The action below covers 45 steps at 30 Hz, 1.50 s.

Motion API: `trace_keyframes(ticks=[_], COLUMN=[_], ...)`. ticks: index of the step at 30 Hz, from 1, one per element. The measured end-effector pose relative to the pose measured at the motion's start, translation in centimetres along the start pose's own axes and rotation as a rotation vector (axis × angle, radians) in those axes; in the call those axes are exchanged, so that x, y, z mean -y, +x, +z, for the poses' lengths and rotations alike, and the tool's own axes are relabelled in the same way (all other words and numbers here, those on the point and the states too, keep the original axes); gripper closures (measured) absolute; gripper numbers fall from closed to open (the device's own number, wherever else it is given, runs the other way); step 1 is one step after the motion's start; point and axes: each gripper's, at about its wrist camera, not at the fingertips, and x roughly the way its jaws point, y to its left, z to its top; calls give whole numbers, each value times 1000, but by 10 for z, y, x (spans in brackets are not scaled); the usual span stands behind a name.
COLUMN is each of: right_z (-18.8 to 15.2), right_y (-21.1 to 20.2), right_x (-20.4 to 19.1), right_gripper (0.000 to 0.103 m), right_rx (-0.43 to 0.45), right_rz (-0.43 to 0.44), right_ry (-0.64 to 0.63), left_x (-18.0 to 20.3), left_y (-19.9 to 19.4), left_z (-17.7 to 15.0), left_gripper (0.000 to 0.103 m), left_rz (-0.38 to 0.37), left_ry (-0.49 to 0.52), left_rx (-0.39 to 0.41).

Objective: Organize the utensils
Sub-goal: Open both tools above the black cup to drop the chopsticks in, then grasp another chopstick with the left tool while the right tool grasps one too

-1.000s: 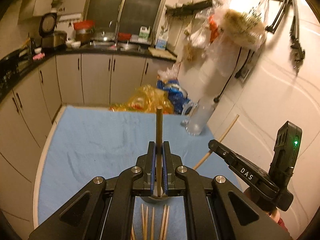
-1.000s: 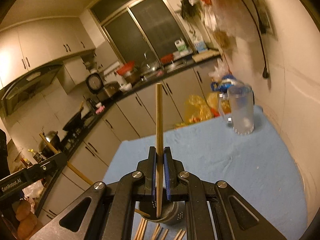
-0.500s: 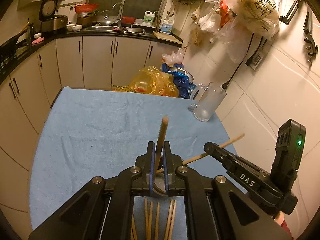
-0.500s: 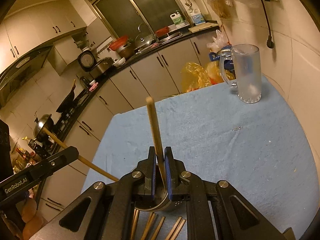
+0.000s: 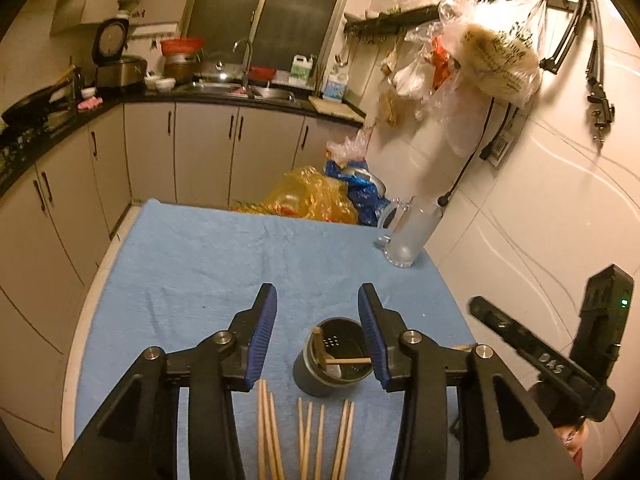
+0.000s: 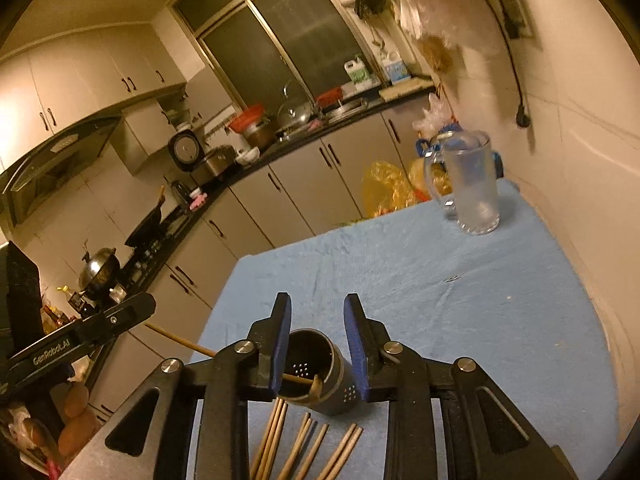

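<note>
A dark perforated metal holder (image 5: pixel 332 356) stands on the blue cloth; it also shows in the right wrist view (image 6: pixel 316 376). Two chopsticks lean inside it (image 5: pixel 346 360) (image 6: pixel 240 358). Several loose wooden chopsticks (image 5: pixel 306 436) lie in a row on the cloth in front of the holder, also in the right wrist view (image 6: pixel 304 444). My left gripper (image 5: pixel 316 336) is open and empty above the holder. My right gripper (image 6: pixel 316 340) is open and empty, jaws either side of the holder. Each gripper shows at the edge of the other's view (image 5: pixel 540 356) (image 6: pixel 80 340).
A glass mug (image 5: pixel 408 236) (image 6: pixel 468 184) stands at the table's far right by the wall. Yellow and blue plastic bags (image 5: pixel 320 200) sit past the far edge. Kitchen cabinets and counter (image 5: pixel 200 140) lie beyond and left. The tiled wall (image 5: pixel 520 220) is close on the right.
Both grippers were shut on a chopstick each, held upright over the holder. Both have opened, and the two chopsticks now rest in the holder.
</note>
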Motion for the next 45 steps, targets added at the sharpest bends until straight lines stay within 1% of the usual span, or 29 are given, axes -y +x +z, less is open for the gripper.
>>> trace_keyframes(ticks=[2, 3, 4, 5, 6, 7, 9, 12, 15, 17, 19, 21, 23, 25, 27, 29, 30, 31, 33, 34, 35, 36, 37, 38, 40, 41, 43, 45], right_z=[-2, -4, -5, -9, -14, -19, -32, -60, -90, -109, -126, -138, -148, -154, -163, -173, -177, -180, -181, -181, -181, -180, -179, -178, -176, -176, -175, -175], right_y=[-18, -26, -33, -43, -50, -56, -61, -57, -46, -38, -29, -21, -15, -8, -1, 5, 7, 7, 5, 5, 5, 5, 3, 2, 1, 2, 3, 4], right_x=[-2, -2, -2, -2, -2, -2, 1, 7, 14, 18, 19, 18, 16, 17, 19, 18, 17, 17, 18, 19, 20, 20, 21, 23, 25, 26, 27, 30], right_gripper=[70, 67, 64, 58, 51, 49, 48, 48, 48, 49, 52, 62, 63, 63, 63, 63, 63, 63, 63, 63, 63, 63, 63, 63, 63, 63, 63, 63], right_rx=[36, 51, 65, 84, 93, 99, 86, 11, -68, -102, -145, -180, -207, -242, -279, -322, -326, -316, -292, -288, -283, -273, -258, -254, -263, -271, -273, -279], right_rz=[-7, -9, -11, -15, -25, -36, -36, -4, 14, 15, 8, 0, -2, 13, 30, 47, 39, 14, -7, -12, -30, -43, -52, -56, -41, -31, -33, -29], right_ry=[-13, -17, -20, -27, -34, -42, -51, -55, -41, -24, -18, -13, -12, 15, 54, 61, 54, 45, 38, 37, 32, 28, 22, 19, 25, 32, 35, 39], left_x=[-2, -4, -6, -8, -11, -14, -21, -35, -52, -64, -77, -88, -96, -101, -102, -102, -102, -99, -93, -88, -84, -78, -74, -71, -66, -63, -57, -50], left_y=[-16, -23, -33, -39, -46, -53, -63, -72, -68, -60, -50, -40, -30, -17, -9, 1, 7, 16, 28, 37, 43, 50, 55, 61, 74, 80, 84, 87], left_z=[-5, -8, -13, -16, -22, -30, -44, -71, -100, -119, -138, -155, -168, -183, -190, -194, -195, -197, -197, -197, -197, -196, -194, -193, -189, -185, -180, -176], left_gripper=[61, 60, 57, 53, 51, 50, 49, 47, 47, 47, 47, 47, 47, 47, 47, 47, 47, 47, 47, 47, 56, 62, 75, 82, 87, 87, 87, 87], left_rz=[-3, -2, 4, 7, 11, 23, 49, 65, 85, 93, 92, 98, 93, 102, 98, 83, 72, 67, 82, 95, 93, 106, 126, 137, 133, 136, 113, 116], left_ry=[-3, -4, -5, -7, -8, -6, -2, -17, -45, -73, -103, -133, -152, -146, -140, -167, -172, -147, -112, -93, -72, -35, -8, 12, 28, 39, 58, 87], left_rx=[25, 36, 54, 66, 79, 90, 99, 89, 32, -20, -66, -113, -161, -219, -227, -253, -282, -326, -364, -396, -412, -417, -423, -432, -449, -450, -451, -447])
